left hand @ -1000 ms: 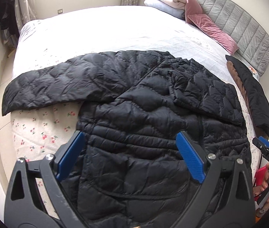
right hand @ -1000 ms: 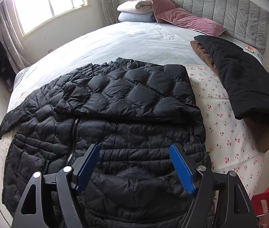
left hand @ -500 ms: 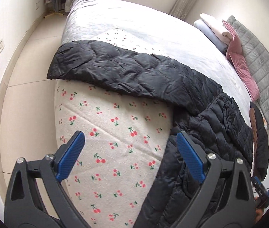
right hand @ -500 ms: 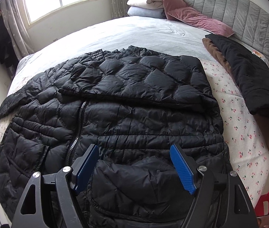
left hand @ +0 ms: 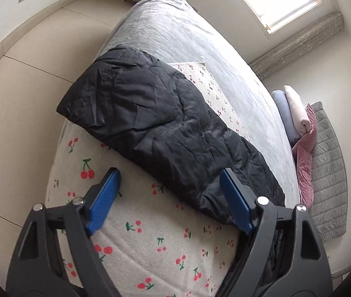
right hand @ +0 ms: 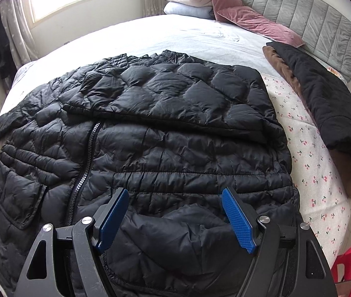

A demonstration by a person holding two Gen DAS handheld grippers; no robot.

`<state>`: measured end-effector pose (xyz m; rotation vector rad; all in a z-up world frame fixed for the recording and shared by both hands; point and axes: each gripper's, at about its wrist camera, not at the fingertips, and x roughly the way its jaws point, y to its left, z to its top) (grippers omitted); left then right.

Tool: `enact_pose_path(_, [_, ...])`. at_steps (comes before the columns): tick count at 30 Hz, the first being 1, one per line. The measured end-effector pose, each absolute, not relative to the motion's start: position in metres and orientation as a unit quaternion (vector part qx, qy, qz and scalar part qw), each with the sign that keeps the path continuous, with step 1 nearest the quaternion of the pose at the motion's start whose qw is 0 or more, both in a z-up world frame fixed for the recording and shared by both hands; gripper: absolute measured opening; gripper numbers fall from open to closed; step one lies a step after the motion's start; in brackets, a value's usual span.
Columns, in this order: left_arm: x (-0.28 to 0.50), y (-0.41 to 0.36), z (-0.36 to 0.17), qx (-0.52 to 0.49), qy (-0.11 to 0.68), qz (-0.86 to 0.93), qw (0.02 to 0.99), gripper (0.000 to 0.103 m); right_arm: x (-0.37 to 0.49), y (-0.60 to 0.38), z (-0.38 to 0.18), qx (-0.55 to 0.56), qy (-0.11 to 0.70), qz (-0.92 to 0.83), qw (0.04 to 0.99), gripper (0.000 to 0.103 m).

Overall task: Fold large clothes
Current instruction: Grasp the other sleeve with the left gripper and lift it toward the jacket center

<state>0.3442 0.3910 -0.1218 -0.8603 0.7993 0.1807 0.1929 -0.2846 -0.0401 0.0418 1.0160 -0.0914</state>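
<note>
Both tongs stand spread, empty: the left gripper (left hand: 169,190), its jaws just closing partway, over the cherry-print sheet (left hand: 150,242) beside the black puffer jacket's (right hand: 150,148) outstretched sleeve (left hand: 150,123); the right gripper (right hand: 175,212) above the jacket's hem. Beyond, bare grey bedding (right hand: 175,37) reaches the pillows (right hand: 249,22); the jacket's near hem is cut off.

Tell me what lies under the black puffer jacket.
The cherry-print sheet shows at the black puffer jacket's right edge, and the grey bedspread lies beyond it. Whatever lies directly beneath the jacket's middle is covered.
</note>
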Motion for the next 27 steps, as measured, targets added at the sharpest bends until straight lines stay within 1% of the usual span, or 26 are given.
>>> enact_pose_path(1, [0.347,0.393,-0.122,-0.400,0.371,0.096,0.833,0.070,0.194,-0.284,-0.041,0.020,0.487,-0.043,0.872,0.079])
enact_pose_path(3, [0.355,0.398,-0.124,-0.396,0.368,0.109,0.834,0.037,0.195,-0.284,-0.042,0.021,0.489,-0.042,0.871,0.079])
enact_pose_path(4, [0.358,0.400,-0.125,-0.395,0.369,0.115,0.834,0.029,0.196,-0.284,-0.043,0.022,0.490,-0.042,0.871,0.079])
enact_pose_path(5, [0.360,0.401,-0.123,-0.395,0.367,0.114,0.835,0.011,0.196,-0.285,-0.043,0.024,0.490,-0.042,0.870,0.079])
enact_pose_path(7, [0.361,0.395,-0.109,-0.379,0.355,0.108,0.848,0.008,0.197,-0.287,-0.042,0.027,0.489,-0.043,0.871,0.079])
enact_pose_path(12, [0.360,0.351,-0.032,-0.283,0.302,0.067,0.908,0.005,0.197,-0.294,-0.038,0.044,0.482,-0.045,0.874,0.079])
enact_pose_path(17, [0.364,0.278,0.057,-0.196,0.248,-0.009,0.949,0.004,0.194,-0.297,-0.031,0.071,0.474,-0.030,0.877,0.079])
enact_pose_path(20, [0.367,0.221,0.096,-0.152,0.230,-0.062,0.959,0.004,0.193,-0.298,-0.028,0.067,0.469,-0.035,0.880,0.079])
enact_pose_path(23, [0.371,0.162,0.115,-0.117,0.227,-0.112,0.960,0.004,0.193,-0.302,-0.027,0.078,0.468,-0.034,0.880,0.079])
enact_pose_path(27, [0.371,0.088,0.111,-0.085,0.237,-0.176,0.952,0.004,0.192,-0.306,-0.026,0.082,0.465,-0.038,0.881,0.079])
